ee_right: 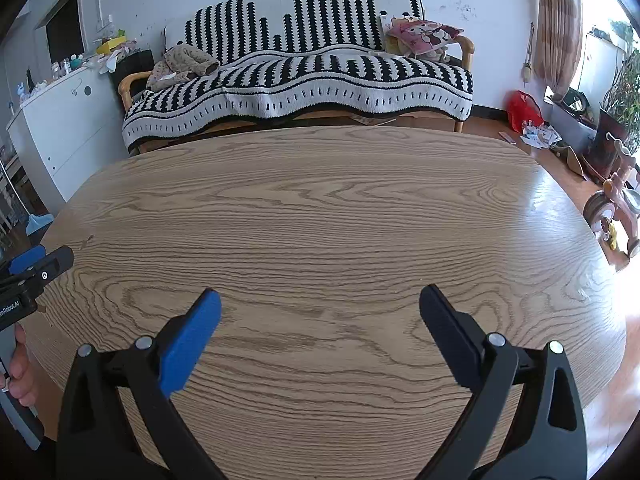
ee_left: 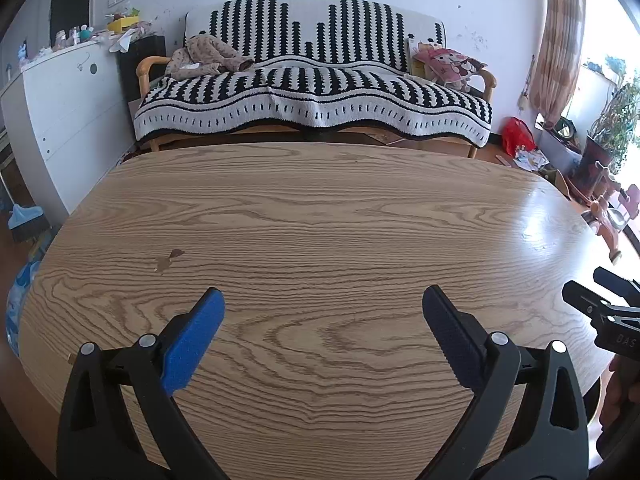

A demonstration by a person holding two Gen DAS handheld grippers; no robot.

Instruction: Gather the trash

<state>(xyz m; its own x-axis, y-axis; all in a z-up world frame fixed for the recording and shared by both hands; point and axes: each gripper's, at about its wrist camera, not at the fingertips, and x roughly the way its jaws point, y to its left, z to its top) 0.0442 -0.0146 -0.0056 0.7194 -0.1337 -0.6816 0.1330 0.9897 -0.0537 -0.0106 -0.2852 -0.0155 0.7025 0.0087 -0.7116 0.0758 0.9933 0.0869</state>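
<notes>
My left gripper (ee_left: 323, 298) is open and empty above the near part of an oval wooden table (ee_left: 320, 208). My right gripper (ee_right: 320, 296) is open and empty too, above the same table (ee_right: 320, 200). Each gripper shows at the edge of the other's view: the right one in the left wrist view (ee_left: 600, 308), the left one in the right wrist view (ee_right: 32, 268). I see no loose trash on the tabletop. A small brown mark (ee_left: 170, 258) sits on the table's left part.
A sofa with a black-and-white striped cover (ee_left: 316, 88) stands behind the table. A white cabinet (ee_left: 68, 108) is at the left. On the floor at right lie a red bag (ee_right: 524, 110), scattered papers (ee_right: 540, 134) and a child's tricycle (ee_right: 616, 208).
</notes>
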